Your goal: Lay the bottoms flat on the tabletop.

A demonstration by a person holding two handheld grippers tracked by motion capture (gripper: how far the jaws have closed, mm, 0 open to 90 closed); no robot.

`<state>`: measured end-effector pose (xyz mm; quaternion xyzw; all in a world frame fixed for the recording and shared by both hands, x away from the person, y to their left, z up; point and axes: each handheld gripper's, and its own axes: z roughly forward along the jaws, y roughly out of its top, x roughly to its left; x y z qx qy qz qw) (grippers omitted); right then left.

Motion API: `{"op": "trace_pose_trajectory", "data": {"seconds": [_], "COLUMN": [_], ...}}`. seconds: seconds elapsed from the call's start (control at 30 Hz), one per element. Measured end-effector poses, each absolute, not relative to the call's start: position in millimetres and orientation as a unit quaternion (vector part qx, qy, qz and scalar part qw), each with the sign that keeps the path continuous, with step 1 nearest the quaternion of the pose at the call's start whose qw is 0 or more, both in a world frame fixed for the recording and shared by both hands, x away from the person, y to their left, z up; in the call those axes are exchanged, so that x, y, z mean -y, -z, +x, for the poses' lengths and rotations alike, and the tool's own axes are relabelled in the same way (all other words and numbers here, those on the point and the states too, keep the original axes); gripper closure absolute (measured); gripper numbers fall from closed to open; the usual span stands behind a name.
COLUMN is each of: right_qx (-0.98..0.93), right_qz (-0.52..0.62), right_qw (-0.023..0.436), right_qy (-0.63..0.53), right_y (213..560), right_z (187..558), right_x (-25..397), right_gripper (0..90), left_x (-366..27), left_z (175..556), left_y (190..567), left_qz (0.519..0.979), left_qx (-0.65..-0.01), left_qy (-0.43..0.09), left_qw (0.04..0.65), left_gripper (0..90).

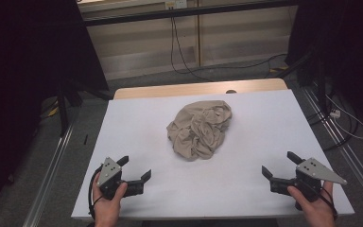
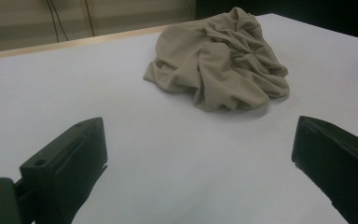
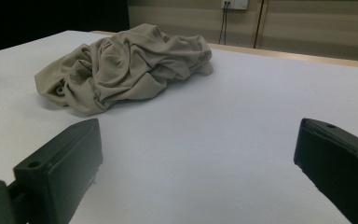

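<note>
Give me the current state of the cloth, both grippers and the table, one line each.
beige cloth: crumpled in a heap at mid-table, untouched, nothing holding it.
left gripper: open, empty, near the table's front left corner, apart from the cloth.
right gripper: open, empty, near the front right corner, apart from the cloth.
white table: flat, bears the cloth.
</note>
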<state>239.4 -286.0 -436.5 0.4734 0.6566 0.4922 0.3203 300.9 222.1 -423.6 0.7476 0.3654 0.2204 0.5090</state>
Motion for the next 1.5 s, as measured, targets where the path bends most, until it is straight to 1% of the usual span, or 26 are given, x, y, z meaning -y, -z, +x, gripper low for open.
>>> {"op": "trace_pose_trajectory", "data": {"seconds": [0.53, 0.6, 0.7, 0.77, 0.83, 0.9, 0.93, 0.97, 1.0, 1.03, 1.1, 1.2, 1.3, 1.33, 1.37, 1.43, 1.47, 1.5], "right_qx": [-0.665, -0.676, -0.687, -0.688, -0.694, -0.698, -0.704, -0.704, -0.712, -0.716, -0.723, -0.731, -0.738, -0.737, -0.736, -0.749, -0.762, -0.767], "right_qz": [0.477, 0.472, 0.467, 0.462, 0.457, 0.451, 0.444, 0.444, 0.442, 0.441, 0.436, 0.424, 0.422, 0.428, 0.433, 0.43, 0.421, 0.415], "right_qw": [0.303, 0.291, 0.275, 0.275, 0.265, 0.263, 0.265, 0.265, 0.25, 0.245, 0.237, 0.222, 0.205, 0.203, 0.202, 0.179, 0.177, 0.184], "right_qy": [-0.489, -0.486, -0.485, -0.487, -0.489, -0.491, -0.487, -0.487, -0.484, -0.482, -0.48, -0.487, -0.484, -0.482, -0.48, -0.471, -0.459, -0.454], "right_y": [439, 439, 439, 438, 437, 437, 437, 437, 436, 436, 434, 429, 424, 422, 421, 418, 417, 416], "right_z": [245, 245, 246, 248, 250, 251, 254, 254, 258, 260, 268, 286, 302, 309, 313, 325, 331, 335], "right_x": [283, 281, 275, 269, 265, 262, 258, 258, 256, 255, 250, 241, 231, 228, 226, 220, 217, 214], "right_gripper": [1.4, 4.2, 5.3, 6.3, 6.3, 6.3, 6.5, 6.5, 8.4, 8.6, 8.9, 11.4, 12.2, 12.7, 12.6, 12.6, 12.4, 12.1], "left_x": [-213, -210, -206, -203, -199, -197, -193, -193, -189, -186, -185, -176, -169, -160, -154, -145, -141, -136], "left_z": [304, 303, 305, 305, 306, 308, 312, 312, 315, 316, 317, 332, 341, 350, 354, 360, 362, 366], "left_y": [427, 427, 430, 430, 432, 432, 432, 432, 430, 428, 426, 417, 413, 411, 411, 412, 412, 413], "left_qz": [0.756, 0.761, 0.772, 0.776, 0.782, 0.779, 0.775, 0.775, 0.776, 0.776, 0.776, 0.771, 0.773, 0.775, 0.778, 0.788, 0.789, 0.793], "left_qx": [-0.366, -0.363, -0.362, -0.359, -0.357, -0.365, -0.378, -0.378, -0.381, -0.38, -0.38, -0.379, -0.378, -0.371, -0.368, -0.363, -0.363, -0.363], "left_qy": [-0.217, -0.226, -0.214, -0.214, -0.218, -0.214, -0.194, -0.194, -0.213, -0.224, -0.222, -0.213, -0.207, -0.193, -0.191, -0.178, -0.172, -0.158], "left_qw": [0.498, 0.489, 0.476, 0.471, 0.463, 0.462, 0.468, 0.468, 0.455, 0.45, 0.452, 0.465, 0.466, 0.473, 0.472, 0.465, 0.464, 0.463], "left_gripper": [3.1, 3.1, 2.7, 3.4, 3.4, 3.4, 3.8, 4.0, 5.0, 6.3, 7.1, 10.8, 10.7, 10.5, 10.4, 10.4, 10.4, 10.5]}}
